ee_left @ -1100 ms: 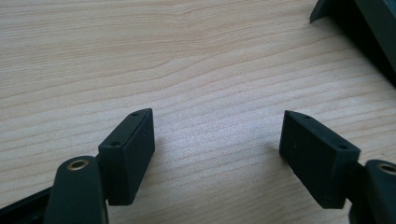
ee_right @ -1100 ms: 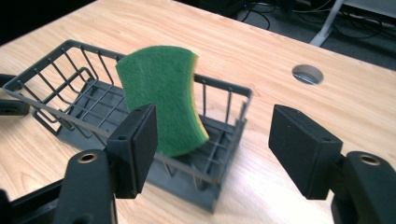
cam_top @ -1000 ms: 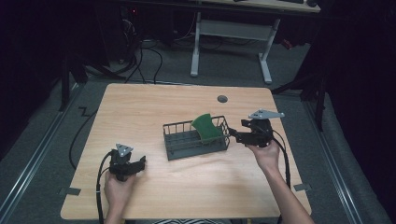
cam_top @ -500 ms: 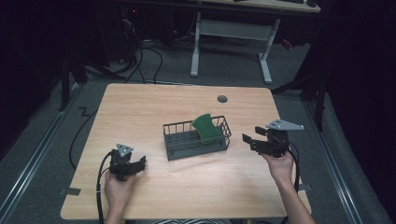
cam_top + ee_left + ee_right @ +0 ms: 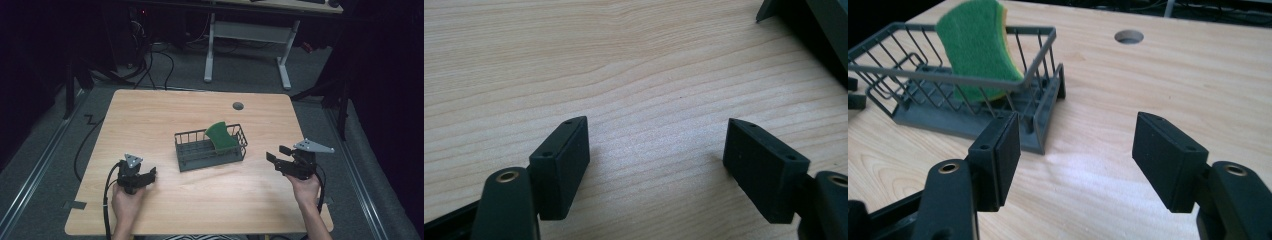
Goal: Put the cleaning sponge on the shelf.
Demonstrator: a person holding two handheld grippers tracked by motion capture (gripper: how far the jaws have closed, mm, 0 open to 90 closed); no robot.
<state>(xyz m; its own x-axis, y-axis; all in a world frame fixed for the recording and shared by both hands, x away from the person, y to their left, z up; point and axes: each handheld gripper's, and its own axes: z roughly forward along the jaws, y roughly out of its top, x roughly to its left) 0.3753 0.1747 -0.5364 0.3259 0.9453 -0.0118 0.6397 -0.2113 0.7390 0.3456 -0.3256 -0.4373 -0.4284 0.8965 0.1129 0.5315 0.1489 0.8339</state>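
Sponge (image 5: pixel 979 47), yellow backing plain in right gripper view, upright in wire basket (image 5: pixel 186 160); both tongs (image 5: pixel 150 174) (image 5: pixel 274 153) spread, empty.

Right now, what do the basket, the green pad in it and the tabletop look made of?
Basket: thin wire, matte grey coating, likely metal. Pad: soft sponge, fuzzy green scouring face, yellow layer behind. Tabletop: pale wood grain, smooth, possibly laminate.
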